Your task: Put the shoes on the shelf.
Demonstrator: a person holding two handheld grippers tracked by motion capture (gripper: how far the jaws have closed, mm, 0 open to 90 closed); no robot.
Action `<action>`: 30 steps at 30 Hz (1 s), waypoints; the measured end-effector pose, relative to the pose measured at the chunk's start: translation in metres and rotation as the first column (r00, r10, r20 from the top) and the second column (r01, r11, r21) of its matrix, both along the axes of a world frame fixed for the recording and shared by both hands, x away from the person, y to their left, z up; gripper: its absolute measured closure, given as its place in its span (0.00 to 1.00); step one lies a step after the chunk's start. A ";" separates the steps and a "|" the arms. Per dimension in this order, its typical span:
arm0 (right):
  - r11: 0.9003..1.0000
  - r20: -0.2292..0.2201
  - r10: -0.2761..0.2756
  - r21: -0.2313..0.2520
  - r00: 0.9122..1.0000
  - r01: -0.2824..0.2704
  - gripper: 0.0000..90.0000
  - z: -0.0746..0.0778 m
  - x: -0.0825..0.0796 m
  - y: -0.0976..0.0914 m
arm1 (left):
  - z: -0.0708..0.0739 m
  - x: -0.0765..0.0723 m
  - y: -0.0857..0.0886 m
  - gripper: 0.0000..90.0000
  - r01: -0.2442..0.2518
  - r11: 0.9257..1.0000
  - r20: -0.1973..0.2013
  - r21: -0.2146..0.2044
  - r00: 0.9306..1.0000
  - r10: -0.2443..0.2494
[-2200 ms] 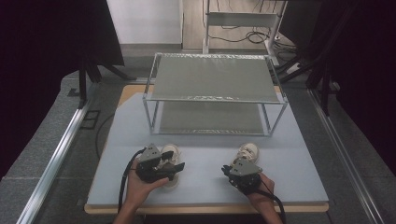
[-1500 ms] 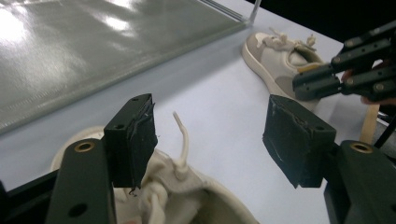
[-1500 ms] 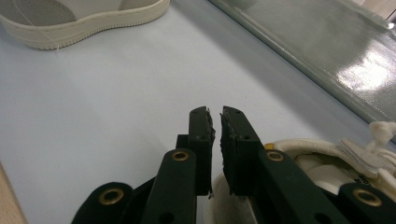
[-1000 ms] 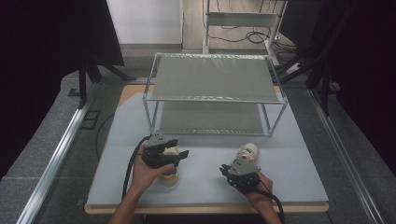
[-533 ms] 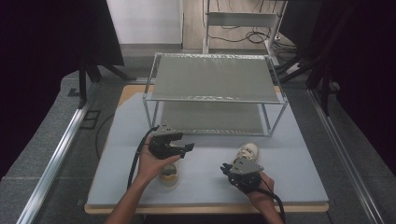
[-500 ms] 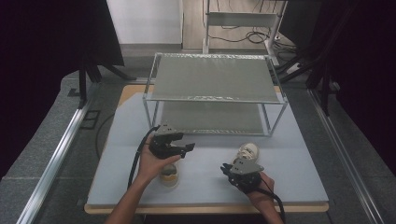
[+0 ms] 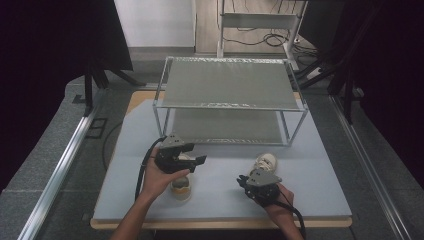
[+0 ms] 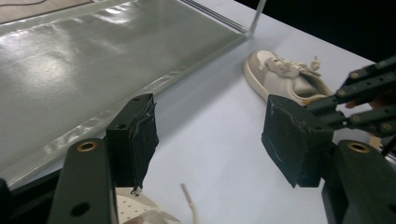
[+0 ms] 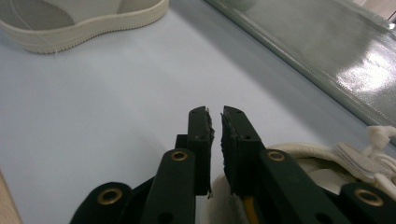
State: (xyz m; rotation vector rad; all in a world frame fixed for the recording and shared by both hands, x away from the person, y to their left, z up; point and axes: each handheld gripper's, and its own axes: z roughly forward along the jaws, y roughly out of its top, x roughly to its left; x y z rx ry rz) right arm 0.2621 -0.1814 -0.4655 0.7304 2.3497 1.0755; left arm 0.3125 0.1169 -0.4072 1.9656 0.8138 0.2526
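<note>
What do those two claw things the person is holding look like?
Both are black. The left gripper has a grey three-cornered plate on top and two chunky square pads wrapped in black tape, on arms with brass-coloured rivets. The right gripper has the same grey plate, and its flat black pads look frayed at the edges. A black cable trails from each, back along the person's bare forearms.

Left gripper lifted off its shoe, shifted toward the rack (jaws empty)
</note>
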 end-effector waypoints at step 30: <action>1.000 -0.039 0.001 0.027 0.999 0.000 0.83 0.009 -0.020 -0.050 | 0.006 -0.020 0.008 0.38 0.019 0.999 0.016 -0.031 1.000 -0.018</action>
